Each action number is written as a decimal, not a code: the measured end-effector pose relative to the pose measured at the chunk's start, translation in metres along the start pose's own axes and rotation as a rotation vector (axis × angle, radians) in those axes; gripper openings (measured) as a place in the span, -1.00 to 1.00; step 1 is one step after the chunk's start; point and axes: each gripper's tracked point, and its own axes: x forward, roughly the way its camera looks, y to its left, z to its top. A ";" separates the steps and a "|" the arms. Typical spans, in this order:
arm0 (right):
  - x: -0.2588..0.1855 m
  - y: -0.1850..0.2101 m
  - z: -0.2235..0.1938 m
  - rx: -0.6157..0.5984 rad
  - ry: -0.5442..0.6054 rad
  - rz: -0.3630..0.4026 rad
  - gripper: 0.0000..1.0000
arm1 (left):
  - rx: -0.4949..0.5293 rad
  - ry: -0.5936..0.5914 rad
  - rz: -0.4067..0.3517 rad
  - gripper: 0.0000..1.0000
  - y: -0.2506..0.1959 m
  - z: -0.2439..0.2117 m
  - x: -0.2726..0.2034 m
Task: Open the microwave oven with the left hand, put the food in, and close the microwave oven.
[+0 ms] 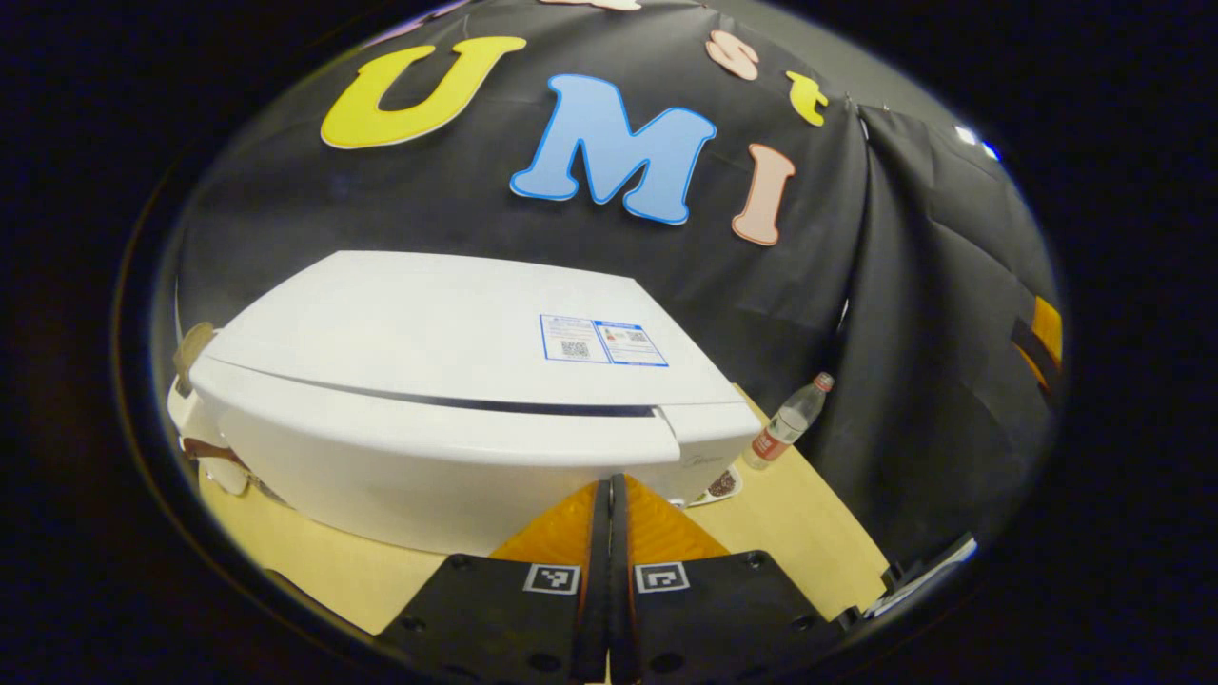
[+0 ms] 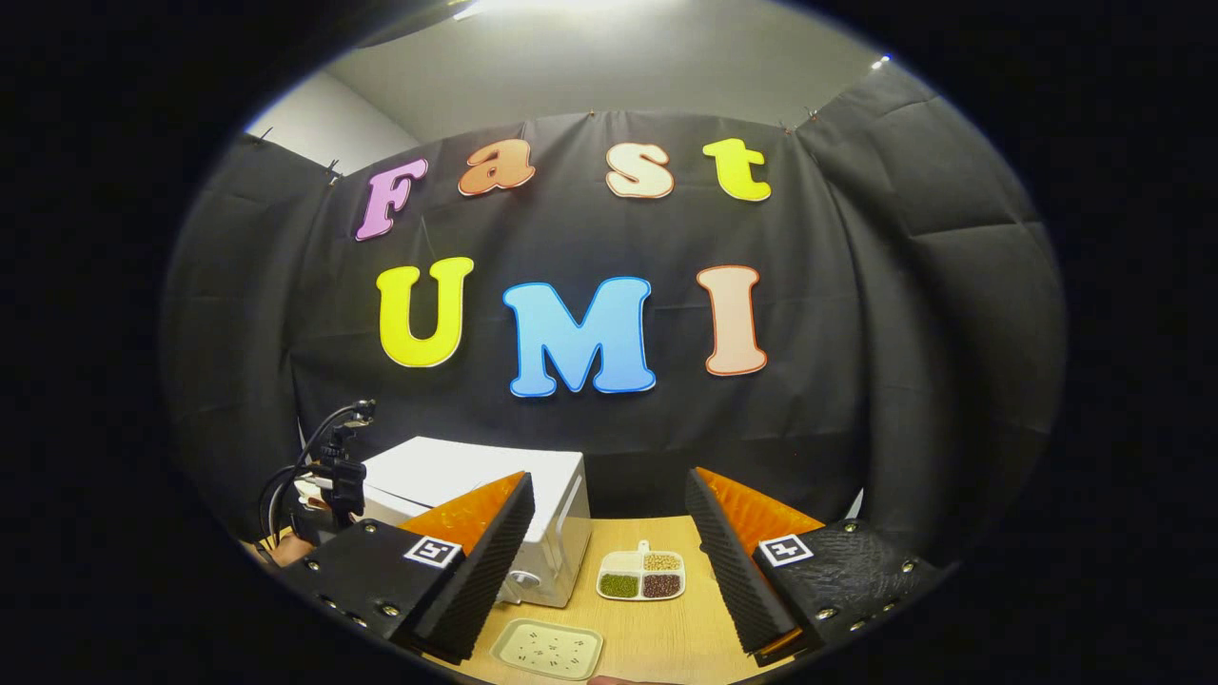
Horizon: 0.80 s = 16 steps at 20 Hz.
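Observation:
The white microwave (image 1: 457,400) stands close in front of me with its door closed; it also appears at the left in the right gripper view (image 2: 557,504). My left gripper (image 1: 609,483) is shut with nothing between its fingers, its tips near the door's lower right end. Whether they touch the door is unclear. A white divided dish (image 2: 642,575) holding green, tan and dark beans sits on the table right of the microwave. My right gripper (image 2: 609,476) hovers open and empty above the table, back from the dish.
A plastic bottle (image 1: 790,423) stands on the wooden table (image 1: 809,533) right of the microwave, by the cloth wall. A pale green tray (image 2: 550,649) lies near the table's front edge. The left gripper's camera mount and cables (image 2: 335,476) show beside the microwave.

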 end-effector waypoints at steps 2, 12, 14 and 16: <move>0.000 0.004 0.000 -0.001 -0.003 0.003 0.96 | 0.038 -0.002 -0.007 -0.86 -0.001 0.001 0.000; -0.001 0.023 0.006 -0.025 -0.026 0.022 0.96 | 0.047 -0.013 0.032 -0.89 0.002 0.004 0.010; -0.003 0.020 0.005 -0.020 -0.025 0.011 0.96 | 0.050 -0.020 0.022 -0.85 0.002 0.006 0.010; -0.005 0.019 0.002 -0.014 -0.016 0.006 0.96 | 0.051 -0.020 0.046 -0.85 0.005 0.007 0.007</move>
